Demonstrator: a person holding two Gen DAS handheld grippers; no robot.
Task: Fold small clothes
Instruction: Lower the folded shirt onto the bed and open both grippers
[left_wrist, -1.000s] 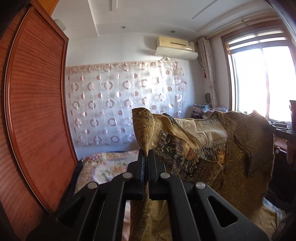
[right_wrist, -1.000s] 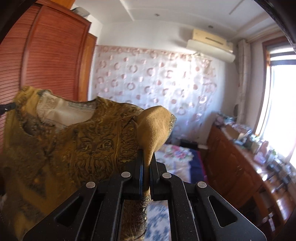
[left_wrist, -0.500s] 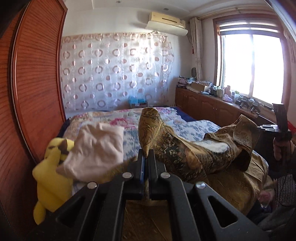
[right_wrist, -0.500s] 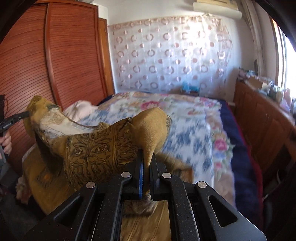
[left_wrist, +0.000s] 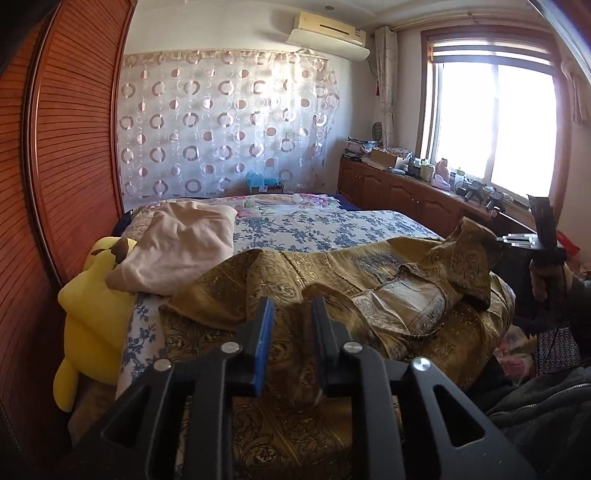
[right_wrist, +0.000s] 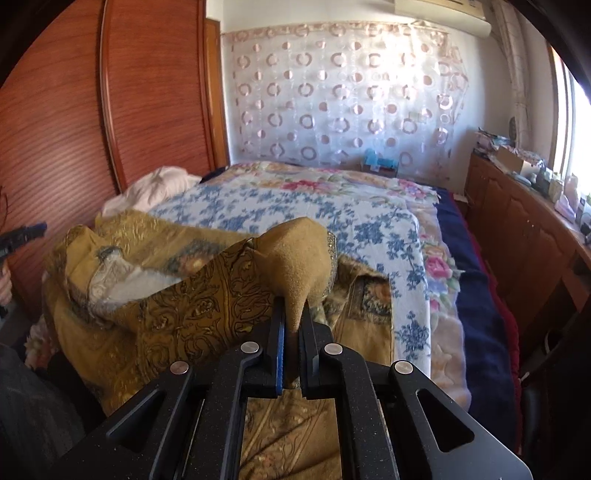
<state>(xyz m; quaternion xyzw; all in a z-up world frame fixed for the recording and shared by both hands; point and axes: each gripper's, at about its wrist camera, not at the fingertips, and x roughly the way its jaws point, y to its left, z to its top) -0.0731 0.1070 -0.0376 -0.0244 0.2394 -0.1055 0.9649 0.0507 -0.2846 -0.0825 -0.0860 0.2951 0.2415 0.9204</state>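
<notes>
- Two tongs on hand. Left tongs (left_wrist: 290, 314): jaws opening, a clear gap between them, the cloth lying below the gap and not pinched. Right tongs (right_wrist: 291, 325): pressed together on a raised tan fold of the garment.
- One gold patterned garment (left_wrist: 332, 273), the task's thing: spread over the near end of the bed, its pale-lined neck part facing up, one corner lifted where the right tongs pinch it.
- One bed (left_wrist: 332, 225): blue-flowered cover, a dark blue blanket along its window side.
- One beige folded cloth (left_wrist: 177, 243): on the bed beside the garment, resting partly on the plush toy.
- One yellow plush toy (left_wrist: 92, 306): wedged between the bed edge and the wardrobe.
- One red-brown slatted wardrobe (left_wrist: 74, 147): close along the bed's side.
- One sheer curtain (left_wrist: 221, 129) with ring pattern, behind the bed's head; an air conditioner (left_wrist: 328, 27) above it.
- One low wooden cabinet (left_wrist: 406, 192) under the window (left_wrist: 491, 118), its top crowded with small items too small to name.
- One hand (left_wrist: 543, 280), dim at the frame's edge, probably holding the right tongs' handle.
</notes>
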